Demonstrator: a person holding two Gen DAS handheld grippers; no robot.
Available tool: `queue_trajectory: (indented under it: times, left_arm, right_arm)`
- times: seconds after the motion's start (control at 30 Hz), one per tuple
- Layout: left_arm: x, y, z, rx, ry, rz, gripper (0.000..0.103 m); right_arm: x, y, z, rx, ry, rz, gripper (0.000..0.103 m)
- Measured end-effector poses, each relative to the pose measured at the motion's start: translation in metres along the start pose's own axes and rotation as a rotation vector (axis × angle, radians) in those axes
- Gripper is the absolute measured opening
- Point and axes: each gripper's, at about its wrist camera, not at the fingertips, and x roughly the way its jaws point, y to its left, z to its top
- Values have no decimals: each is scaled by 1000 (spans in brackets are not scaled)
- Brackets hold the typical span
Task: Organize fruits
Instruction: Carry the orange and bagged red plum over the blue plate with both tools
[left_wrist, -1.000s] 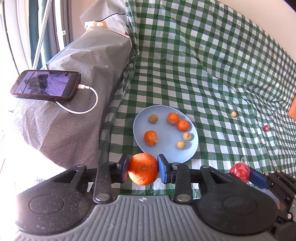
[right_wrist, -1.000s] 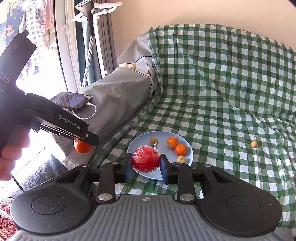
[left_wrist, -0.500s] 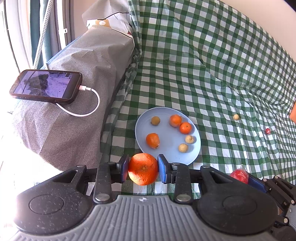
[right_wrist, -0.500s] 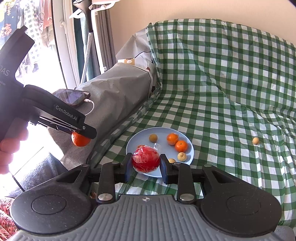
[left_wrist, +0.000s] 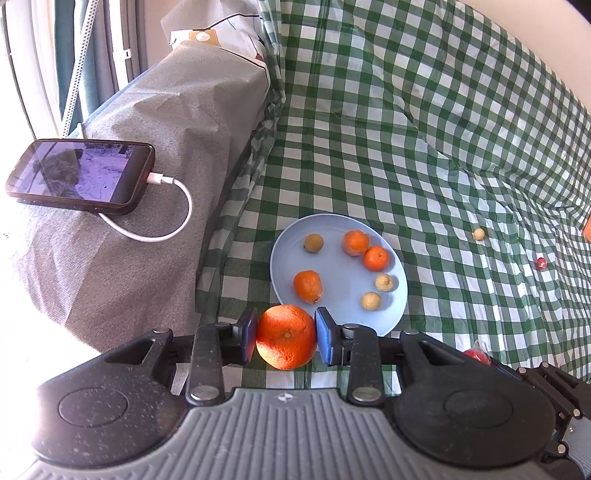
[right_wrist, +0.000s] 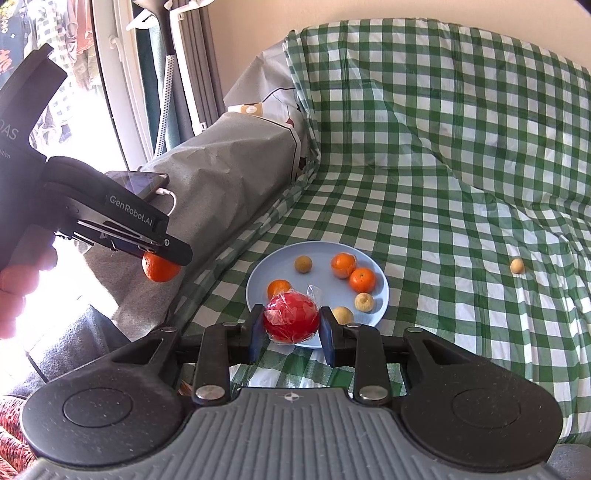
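My left gripper (left_wrist: 285, 336) is shut on a large orange (left_wrist: 286, 336), held just short of the near rim of a pale blue plate (left_wrist: 391, 314). The plate carries three small oranges and three small tan fruits. My right gripper (right_wrist: 290, 328) is shut on a red fruit wrapped in clear film (right_wrist: 291, 320), hanging over the plate's (right_wrist: 255, 286) near edge. In the right wrist view the left gripper (right_wrist: 166, 254) shows at the left with its orange (right_wrist: 159, 268) beneath it. A loose tan fruit (left_wrist: 478, 234) and a small red fruit (left_wrist: 541, 263) lie on the checked cloth.
A green-and-white checked cloth (left_wrist: 406, 147) covers the couch seat and back. A grey armrest (left_wrist: 147, 155) at the left bears a phone (left_wrist: 79, 176) on a white cable. A person's hand (right_wrist: 14, 291) grips the left tool. A window and curtains stand beyond.
The left gripper with its orange has crept closer to the plate, which now sits lower and larger in its view. The right gripper has barely moved.
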Motion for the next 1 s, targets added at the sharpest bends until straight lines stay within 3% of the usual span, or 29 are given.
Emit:
queue_trajectory:
  times: [0.37, 1.0]
  left_arm:
    - [38, -8, 19, 32, 40, 12, 37]
    - [139, -28, 60, 95, 87, 47, 37]
  right_arm:
    - [33, -16, 7, 35, 38, -9, 32]
    - [133, -37, 20, 38, 119, -34, 32]
